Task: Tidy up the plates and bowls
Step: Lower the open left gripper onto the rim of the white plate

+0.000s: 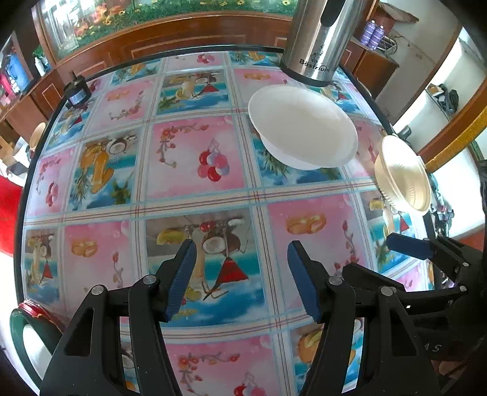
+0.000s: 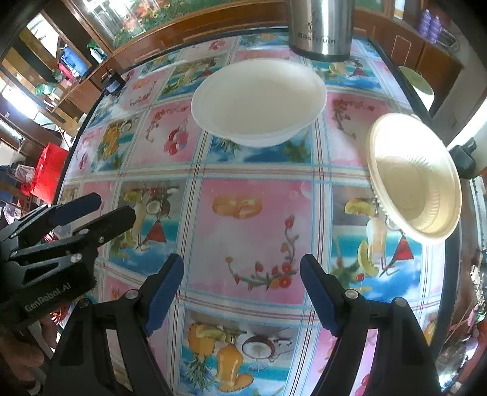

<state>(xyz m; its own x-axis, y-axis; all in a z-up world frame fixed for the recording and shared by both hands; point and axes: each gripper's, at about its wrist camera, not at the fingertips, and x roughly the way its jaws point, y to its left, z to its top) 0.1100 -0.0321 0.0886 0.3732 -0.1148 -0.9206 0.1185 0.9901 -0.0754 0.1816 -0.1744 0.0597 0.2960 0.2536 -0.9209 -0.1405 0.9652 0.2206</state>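
Observation:
A white bowl stands on the table with the fruit-print cloth, at the far side. A cream ribbed bowl stands to its right near the table's right edge. My left gripper is open and empty above the cloth, well short of both bowls. My right gripper is open and empty too, in front of the two bowls. Each gripper shows in the other's view: the right gripper and the left gripper.
A tall steel flask stands just behind the white bowl. A small dark object sits at the table's far left edge. A green-rimmed dish shows beyond the near left edge. Wooden cabinets surround the table.

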